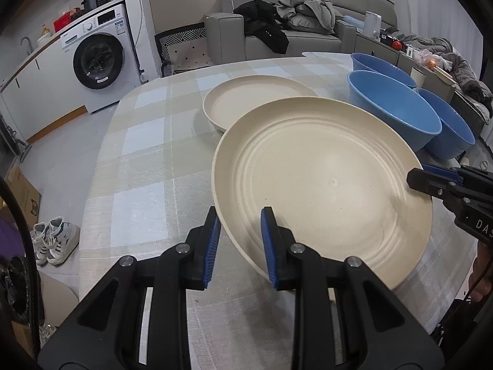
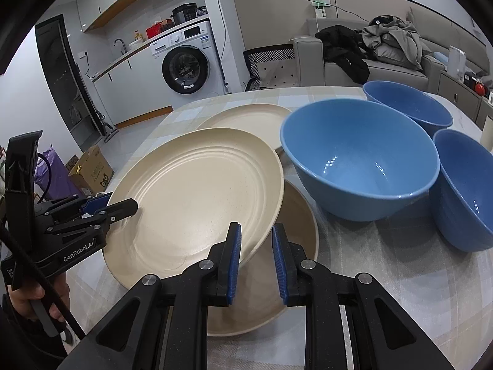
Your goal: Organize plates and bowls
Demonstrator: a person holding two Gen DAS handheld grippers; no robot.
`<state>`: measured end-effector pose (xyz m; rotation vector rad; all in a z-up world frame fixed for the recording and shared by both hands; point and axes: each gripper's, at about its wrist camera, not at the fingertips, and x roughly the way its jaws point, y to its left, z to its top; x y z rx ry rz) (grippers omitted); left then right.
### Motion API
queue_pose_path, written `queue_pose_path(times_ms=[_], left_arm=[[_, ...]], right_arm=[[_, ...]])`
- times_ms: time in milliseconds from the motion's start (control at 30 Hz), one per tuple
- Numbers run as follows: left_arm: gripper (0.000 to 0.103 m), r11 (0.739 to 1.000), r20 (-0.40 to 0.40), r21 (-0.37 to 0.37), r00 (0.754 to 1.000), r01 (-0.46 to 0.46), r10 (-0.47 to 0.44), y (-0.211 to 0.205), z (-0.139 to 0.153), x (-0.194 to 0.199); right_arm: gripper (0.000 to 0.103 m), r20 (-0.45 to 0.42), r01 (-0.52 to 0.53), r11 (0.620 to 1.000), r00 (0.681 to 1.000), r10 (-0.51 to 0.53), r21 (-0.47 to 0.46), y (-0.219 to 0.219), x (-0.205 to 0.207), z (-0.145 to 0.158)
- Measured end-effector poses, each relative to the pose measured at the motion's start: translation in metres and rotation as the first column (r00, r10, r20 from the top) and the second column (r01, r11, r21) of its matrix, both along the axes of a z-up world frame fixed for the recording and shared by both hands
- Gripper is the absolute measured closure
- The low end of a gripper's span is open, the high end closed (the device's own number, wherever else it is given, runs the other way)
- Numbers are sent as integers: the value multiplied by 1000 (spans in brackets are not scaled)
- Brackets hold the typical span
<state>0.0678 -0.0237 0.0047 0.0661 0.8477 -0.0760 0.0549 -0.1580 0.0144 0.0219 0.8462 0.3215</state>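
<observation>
Table (image 1: 144, 160) with a checked cloth is running ahead of both grippers, carrying everything. Three blue bowls are sitting in a cluster ahead-right of the right gripper (image 2: 256, 259): big near bowl (image 2: 359, 157), one behind it (image 2: 406, 108), one at far right (image 2: 465, 188), apparently grouped already. Ridged cream plate (image 2: 194, 197) is hanging tilted between the two tools, off the cloth, each gripping one edge; likely two-handed because the plate is wide and shallow. A darker beige plate (image 2: 295, 246) is lying flat directly under it, just ahead of the right gripper's fingers. Another cream plate (image 1: 258, 98) is resting further ahead, probably the stacking spot. Left gripper (image 1: 240, 243) is narrowed almost fully, pads pinching the near rim of the ridged plate. Right gripper is also almost closed, its pads clamping the opposite rim. Person's hand (image 2: 34, 299) is holding the left tool's handle.
</observation>
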Motion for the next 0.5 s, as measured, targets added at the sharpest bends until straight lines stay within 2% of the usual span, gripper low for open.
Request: queue_pose_path(times_ms=[500], left_arm=[[80,999,-33,36,999,29,-28,-11,-14,5]], right_arm=[[82,-26,19,1000,999,-19,-24,-5,-6,-13]])
